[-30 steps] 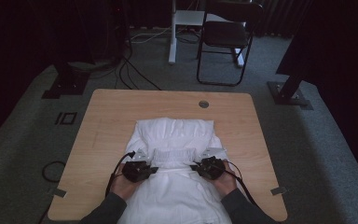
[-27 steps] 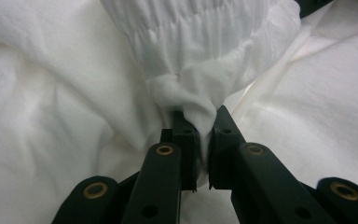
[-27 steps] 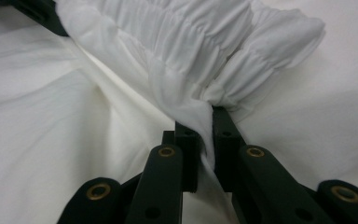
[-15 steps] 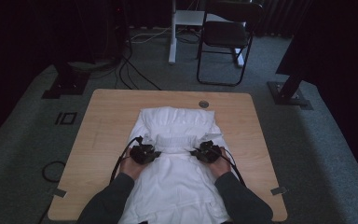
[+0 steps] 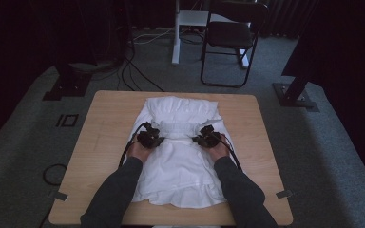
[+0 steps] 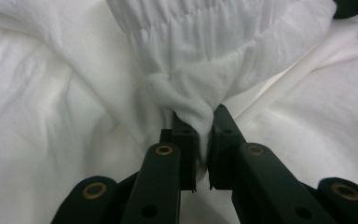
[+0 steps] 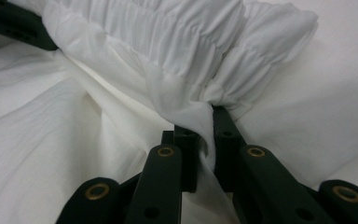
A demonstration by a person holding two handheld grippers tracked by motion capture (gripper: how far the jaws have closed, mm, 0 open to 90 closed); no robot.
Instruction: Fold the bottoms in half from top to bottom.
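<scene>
- Now both grippers, left gripper (image 5: 153, 138) and right gripper (image 5: 206, 138), pinch the white garment (image 5: 180, 161) on the wooden table (image 5: 100, 137).
- Gathered waistband (image 6: 214, 32) spans crosswise between them, ahead of both jaws.

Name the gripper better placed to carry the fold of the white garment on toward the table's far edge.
Neither leads: the left gripper and right gripper sit level, each shut on the gathered band of the white garment. If one must lead, probably either; moving both together looks safest.

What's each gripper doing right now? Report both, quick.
Left gripper: closed, pinching a bunched fold of the white garment.
Right gripper: closed, clamped on the garment by its gathered elastic band.
</scene>
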